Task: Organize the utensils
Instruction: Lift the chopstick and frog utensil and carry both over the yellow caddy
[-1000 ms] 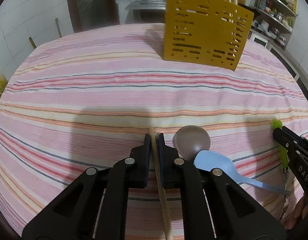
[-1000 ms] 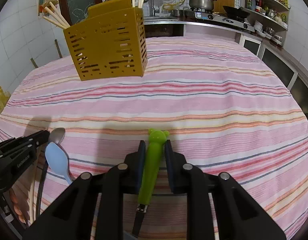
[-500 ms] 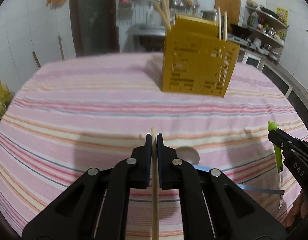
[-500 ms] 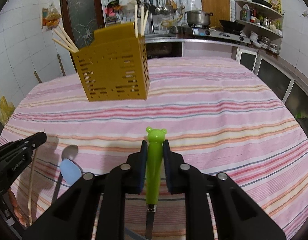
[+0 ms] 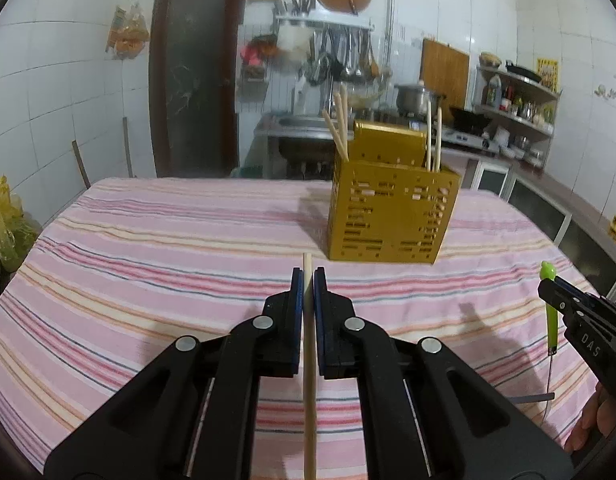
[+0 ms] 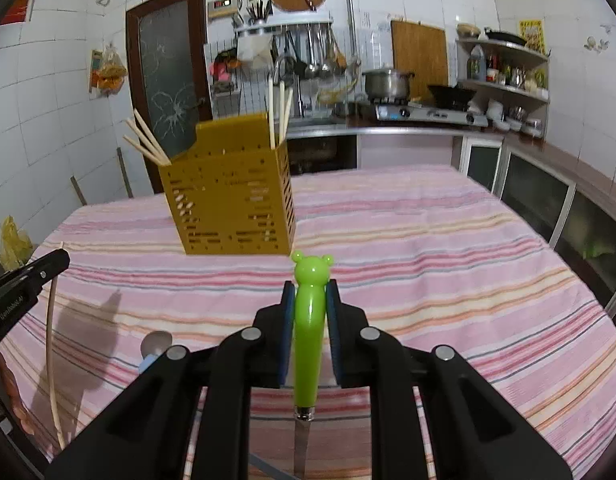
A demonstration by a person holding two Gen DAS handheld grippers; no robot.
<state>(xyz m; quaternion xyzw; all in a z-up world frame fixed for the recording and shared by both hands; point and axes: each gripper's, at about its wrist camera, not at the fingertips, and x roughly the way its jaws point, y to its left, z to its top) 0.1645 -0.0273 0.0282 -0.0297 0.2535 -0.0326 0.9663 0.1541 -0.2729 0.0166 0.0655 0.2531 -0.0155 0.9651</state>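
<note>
Both tongs have lifted toward the yellow caddy [image 5: 392, 208], left tongs [image 5: 308, 280] clamping a light, stiff chopstick [image 5: 309, 380] mid-shaft, right tongs [image 6: 310, 292] gripping a slick green-handled utensil [image 6: 308, 336].

Even indoor brightness, soft shadows on the striped tablecloth [image 5: 155, 248], fisheye-bent dark corners, slight background blur.

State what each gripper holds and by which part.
Left gripper pinches a wooden chopstick near its upper end. Right gripper clamps the green bear-headed utensil by its handle.
</note>
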